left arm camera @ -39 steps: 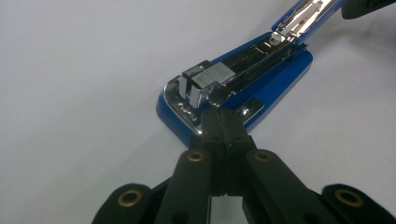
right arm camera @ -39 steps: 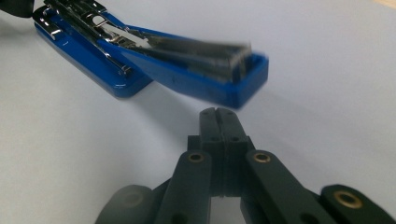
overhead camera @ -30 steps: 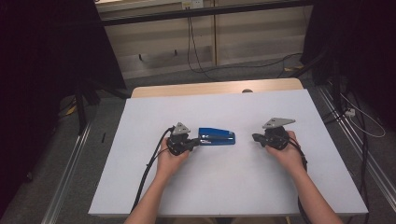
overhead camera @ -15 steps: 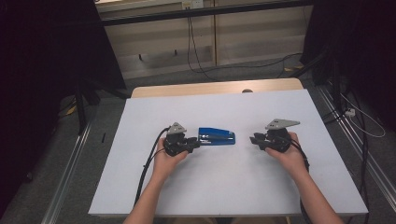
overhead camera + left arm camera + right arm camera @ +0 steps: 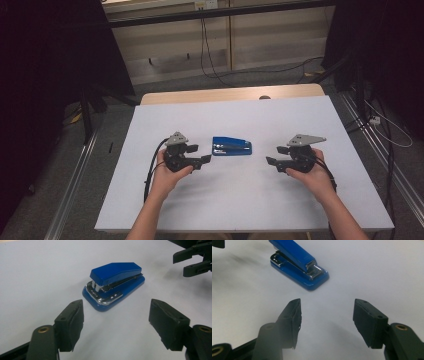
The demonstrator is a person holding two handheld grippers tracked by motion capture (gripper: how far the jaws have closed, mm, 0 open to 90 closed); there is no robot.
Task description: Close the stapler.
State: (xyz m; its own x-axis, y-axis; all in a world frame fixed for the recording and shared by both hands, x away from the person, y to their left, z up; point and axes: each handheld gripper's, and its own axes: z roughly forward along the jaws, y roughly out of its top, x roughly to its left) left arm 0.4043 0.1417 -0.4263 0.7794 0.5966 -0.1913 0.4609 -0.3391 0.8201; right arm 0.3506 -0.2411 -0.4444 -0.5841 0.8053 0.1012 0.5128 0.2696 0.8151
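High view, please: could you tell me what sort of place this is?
Probably a lab recording station: a white table holding one blue stapler, dark curtains at both sides, cables trailing across the floor behind.

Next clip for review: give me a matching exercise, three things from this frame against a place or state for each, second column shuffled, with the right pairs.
Things:
1. stapler
2. left tongs
3. right tongs

Places or states:
A. open, empty, at the right of the high view
B. blue, lying flat on the white table between both tongs
C. open, empty, at the left of the high view, tips close to the stapler

Pairs: 1-B, 2-C, 3-A
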